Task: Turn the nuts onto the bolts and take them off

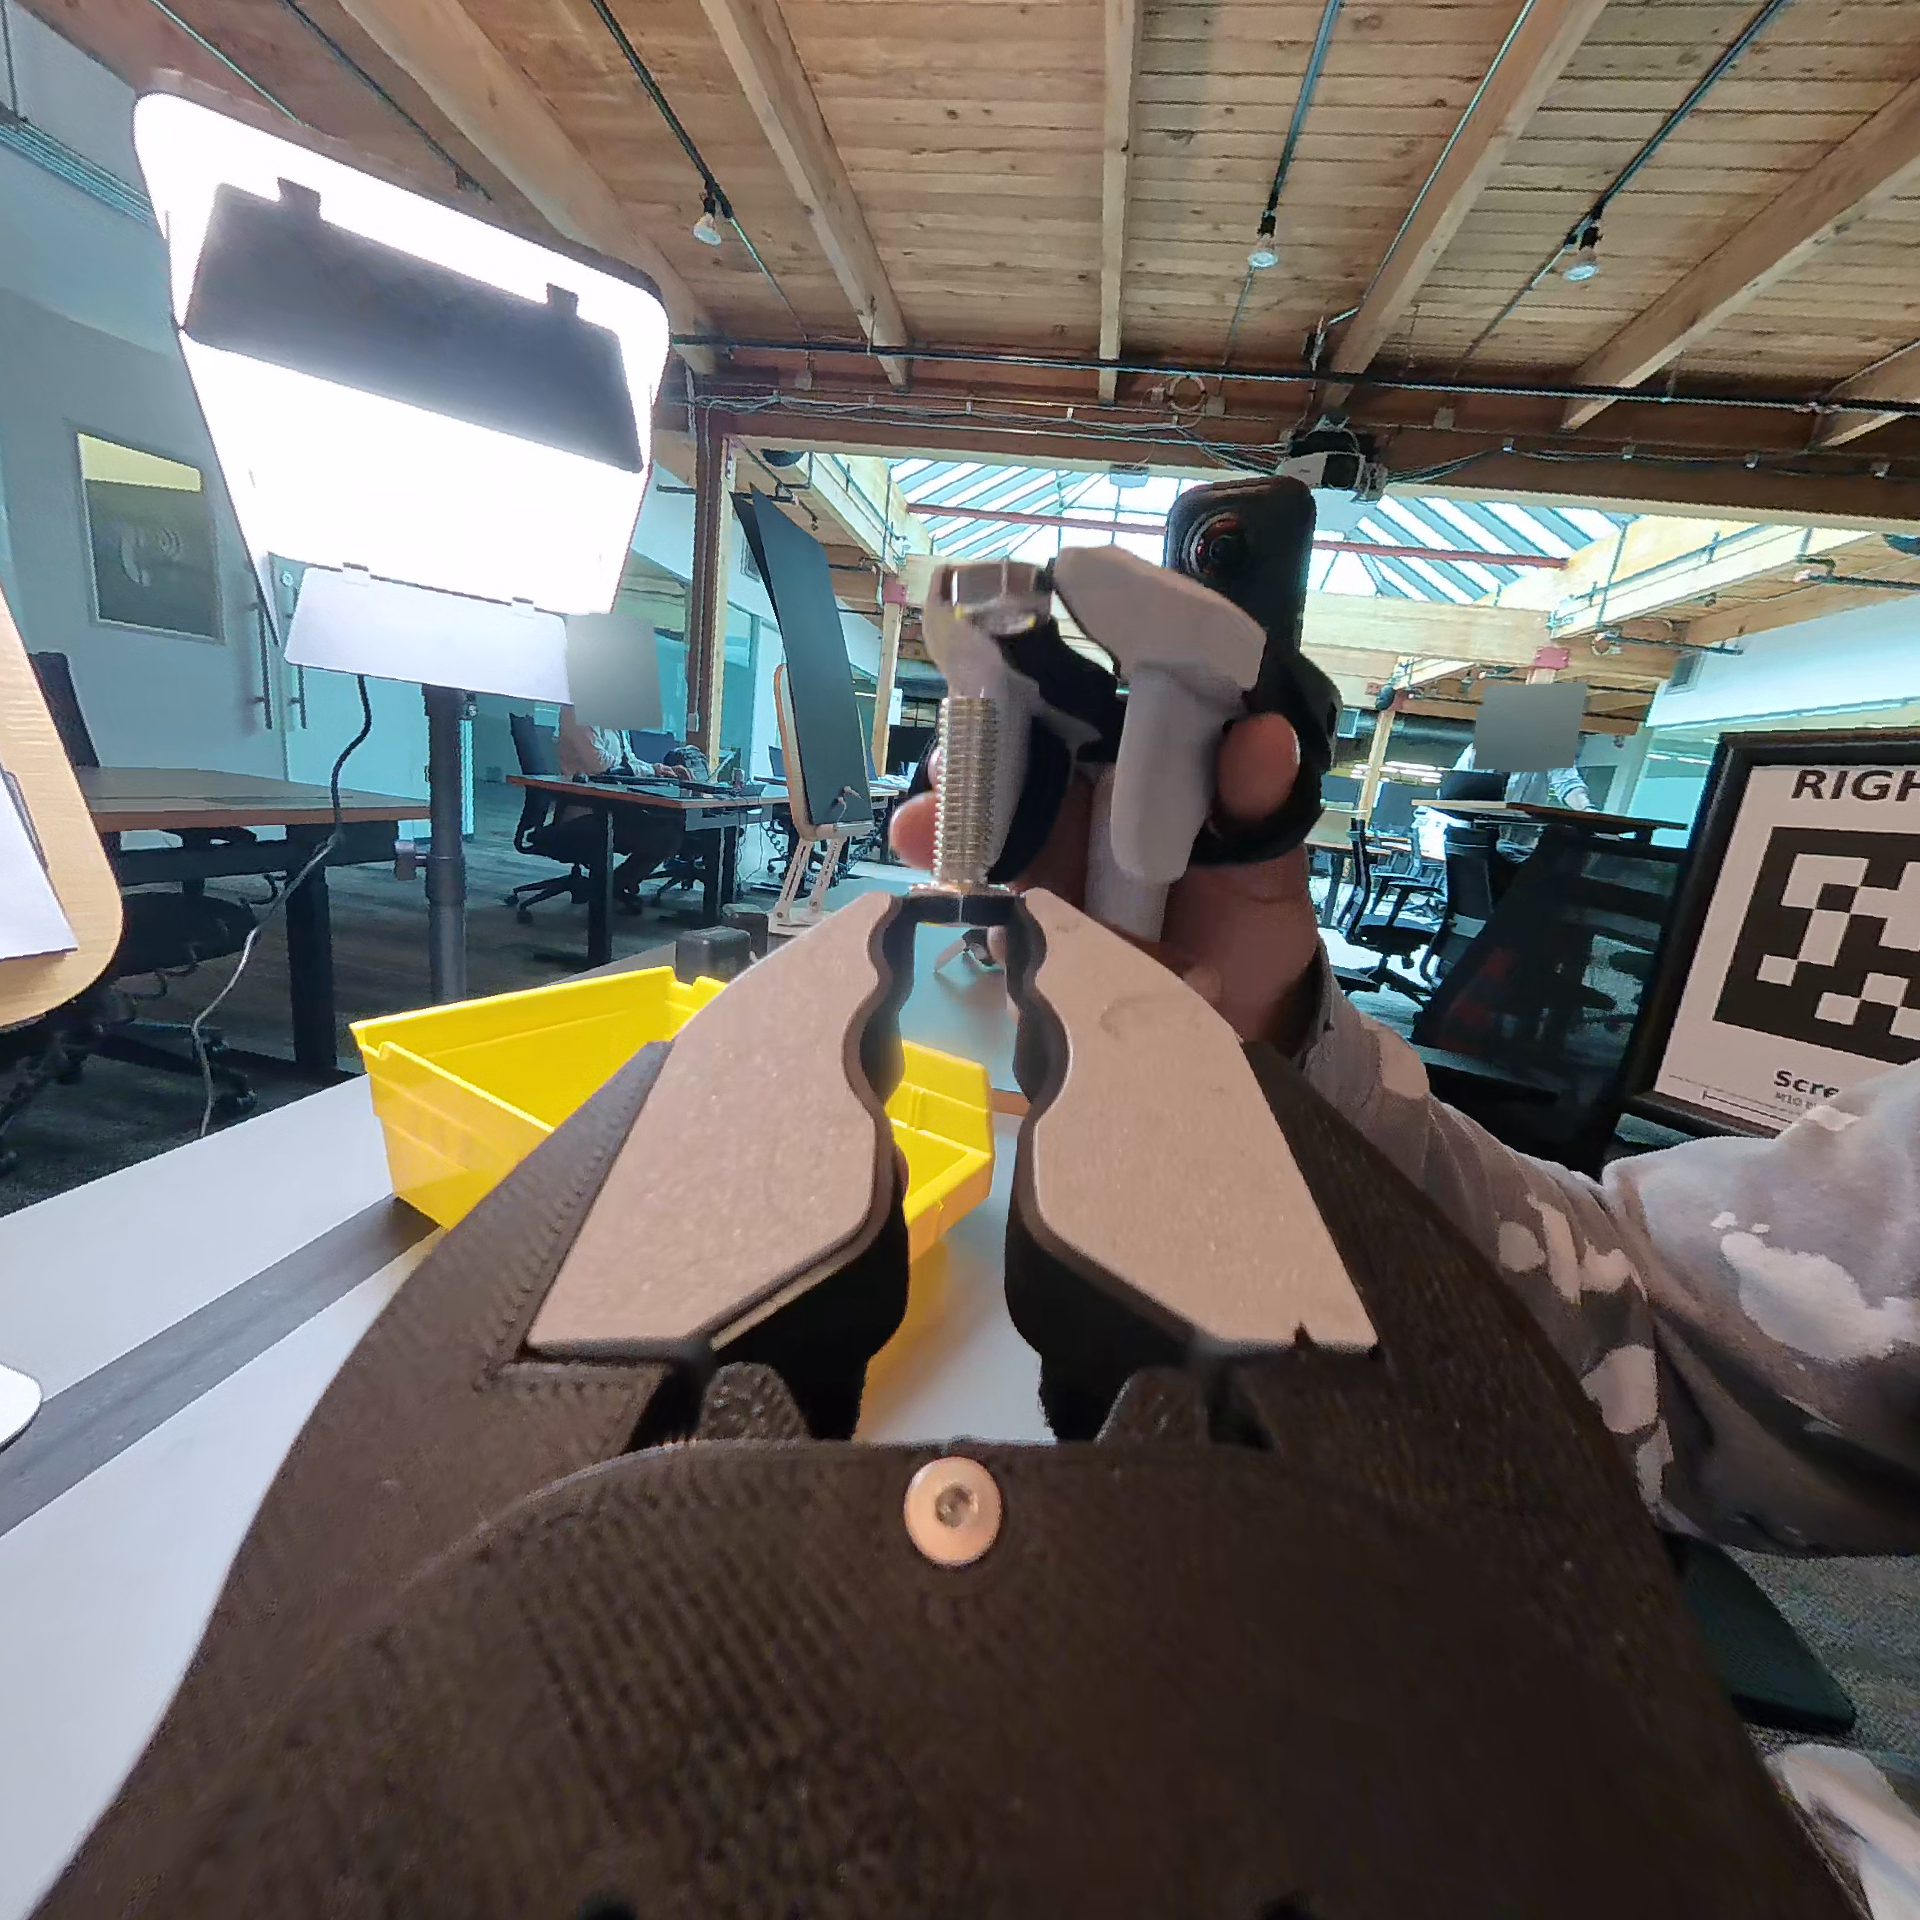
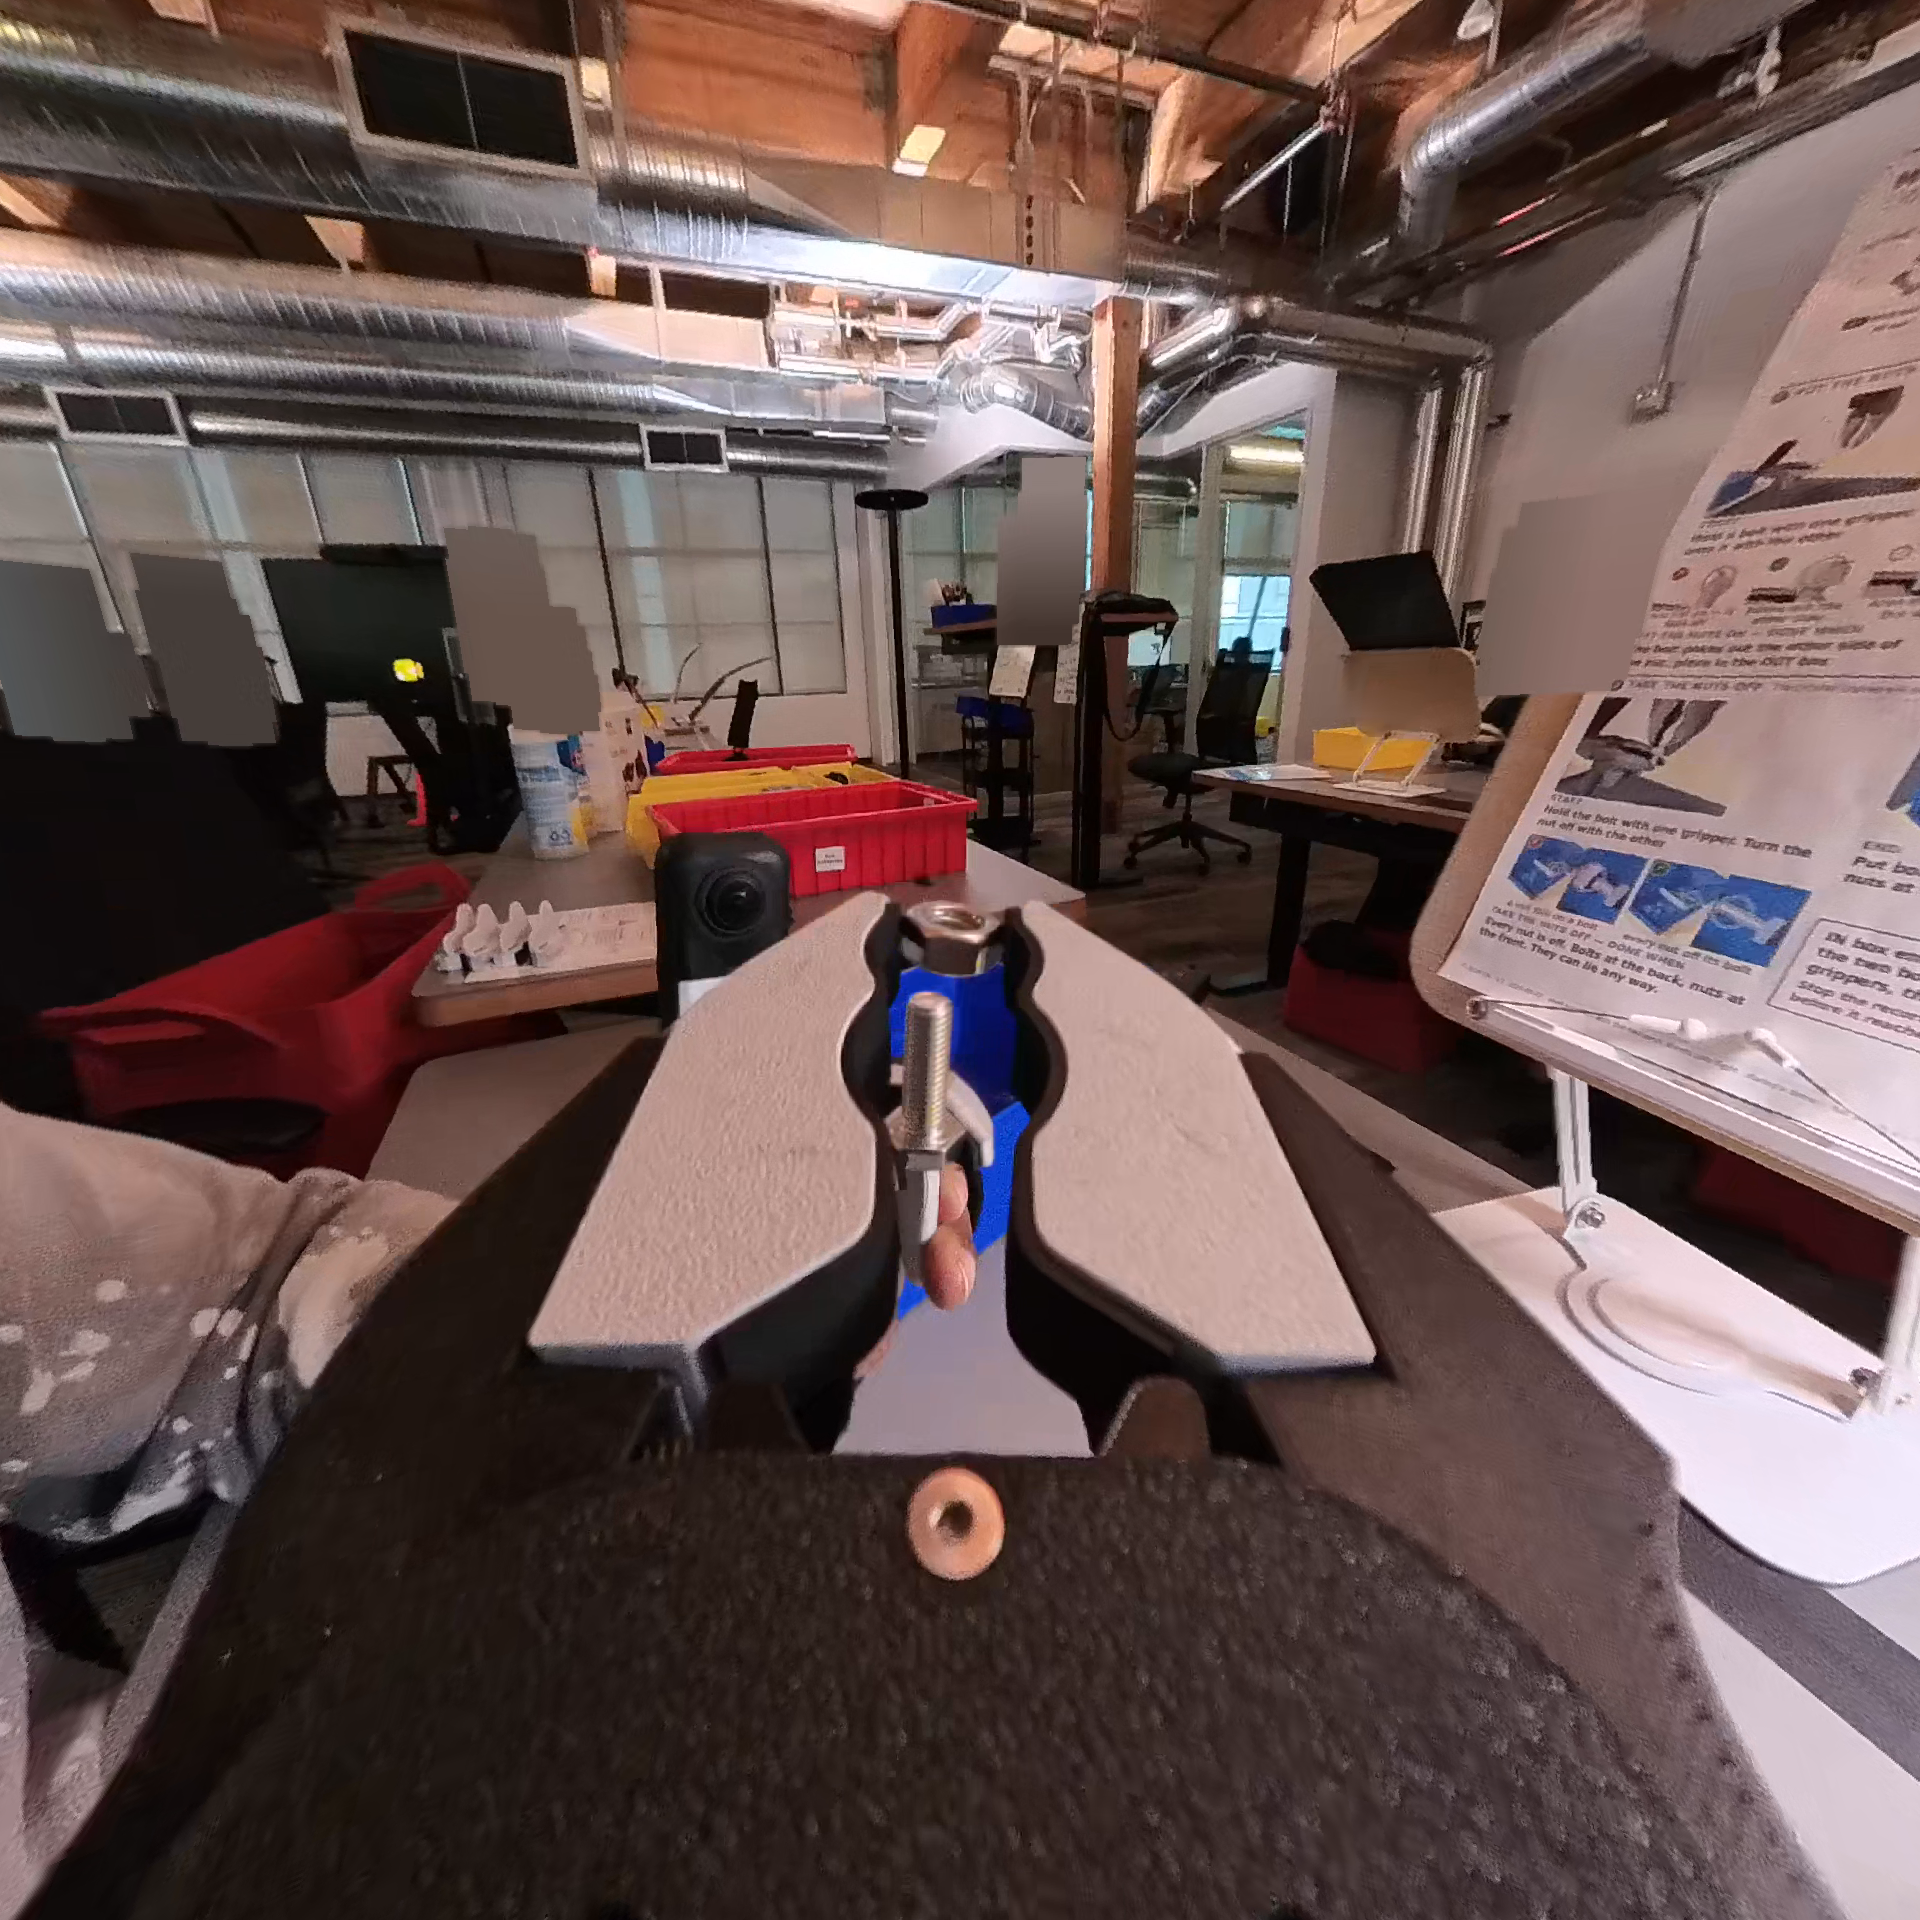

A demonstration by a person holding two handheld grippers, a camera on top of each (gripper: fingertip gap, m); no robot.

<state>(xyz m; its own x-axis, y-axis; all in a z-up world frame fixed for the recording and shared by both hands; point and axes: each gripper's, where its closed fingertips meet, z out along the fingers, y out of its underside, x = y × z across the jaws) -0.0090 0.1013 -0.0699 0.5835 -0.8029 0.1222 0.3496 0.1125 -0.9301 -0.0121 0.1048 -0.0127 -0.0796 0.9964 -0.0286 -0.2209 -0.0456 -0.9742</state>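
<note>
Your left gripper (image 1: 961,914) is pinched nearly closed on the head of the bolt (image 1: 964,790), whose threaded shaft stands up toward twelve o'clock. Your right gripper (image 2: 948,935) is clamped on the nut (image 2: 948,933) at its fingertips, held just off the bolt's free end, not yet threaded on. In the left wrist view a yellow bin (image 1: 499,1101) sits on the table (image 1: 156,1299) at about eight o'clock. An instruction sheet (image 2: 1704,831) stands at two o'clock in the right wrist view.
</note>
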